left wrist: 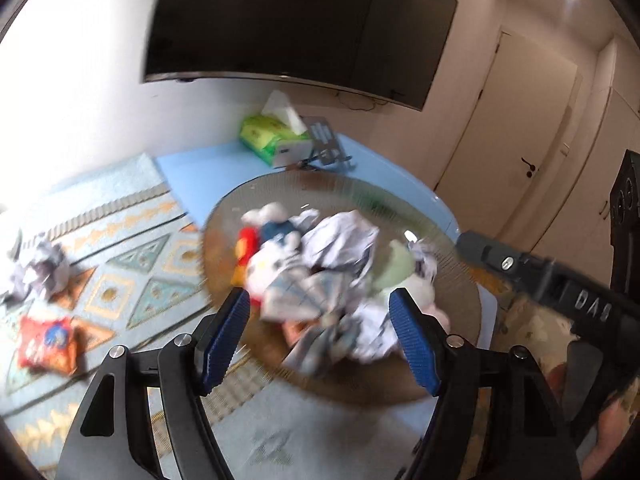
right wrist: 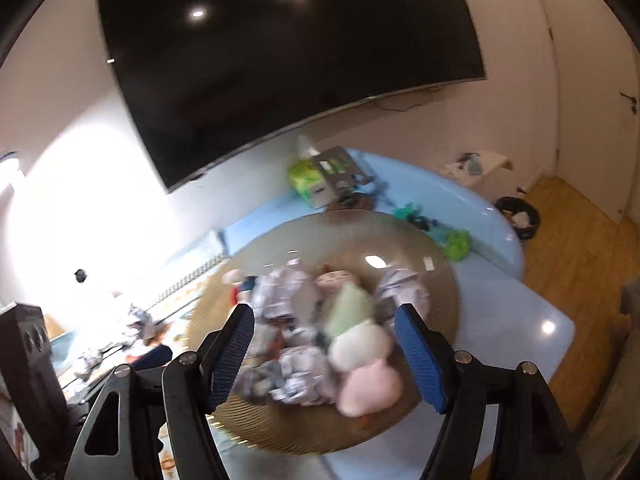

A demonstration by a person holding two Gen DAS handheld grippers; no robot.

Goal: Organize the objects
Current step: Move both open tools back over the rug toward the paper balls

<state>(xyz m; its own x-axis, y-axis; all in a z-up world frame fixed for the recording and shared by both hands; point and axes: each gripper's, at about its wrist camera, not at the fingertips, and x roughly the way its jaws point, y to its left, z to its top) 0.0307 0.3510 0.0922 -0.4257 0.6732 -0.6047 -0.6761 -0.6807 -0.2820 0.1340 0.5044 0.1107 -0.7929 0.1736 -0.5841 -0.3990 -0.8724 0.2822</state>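
Note:
A round ribbed glass tabletop carries a blurred pile of crumpled paper and soft toys. A red and blue plush lies at the pile's left, a pale green one at its right. My left gripper hovers over the near side of the pile, open, its blue pads touching nothing. In the right wrist view the same pile shows crumpled paper beside green, white and pink plush. My right gripper is open above them and holds nothing.
On the patterned rug at the left lie an orange snack bag and more crumpled paper. A green tissue pack sits on the blue table under the wall TV. A black bin stands on the wooden floor.

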